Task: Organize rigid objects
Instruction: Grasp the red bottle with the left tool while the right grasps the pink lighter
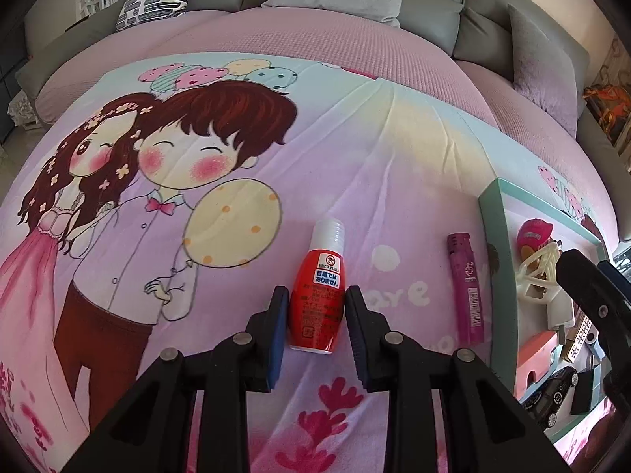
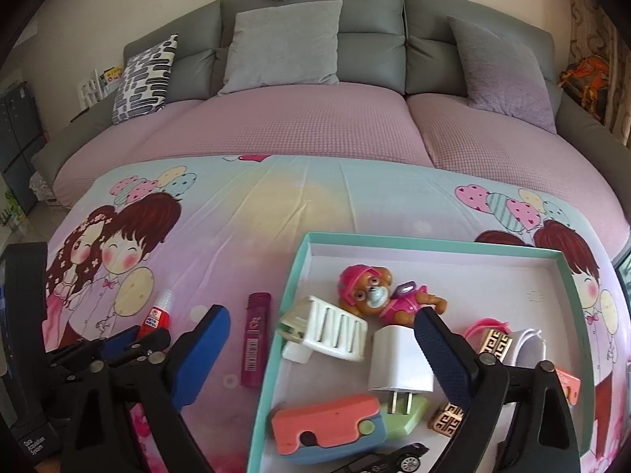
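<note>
A red bottle with a white cap (image 1: 318, 291) lies on the cartoon blanket. My left gripper (image 1: 316, 298) has its blue pads against both sides of the bottle; it also shows in the right wrist view (image 2: 130, 335) beside the bottle (image 2: 157, 313). A purple lighter (image 1: 466, 287) (image 2: 255, 338) lies between the bottle and a teal-rimmed tray (image 2: 292, 287) (image 1: 497, 260). My right gripper (image 2: 321, 349) is open wide and empty above the tray's near left part. The tray holds a toy dog (image 2: 378, 289), a white charger plug (image 2: 400, 362), a white plastic piece (image 2: 331, 329) and a coral block (image 2: 327, 425).
The tray also holds gold square pieces (image 2: 495, 341), a black toy car (image 2: 390, 461) and a white cup (image 2: 528, 345). Behind the blanket is a pink-covered grey sofa (image 2: 299, 126) with cushions (image 2: 282, 45). A shelf stands at the far left (image 2: 19, 146).
</note>
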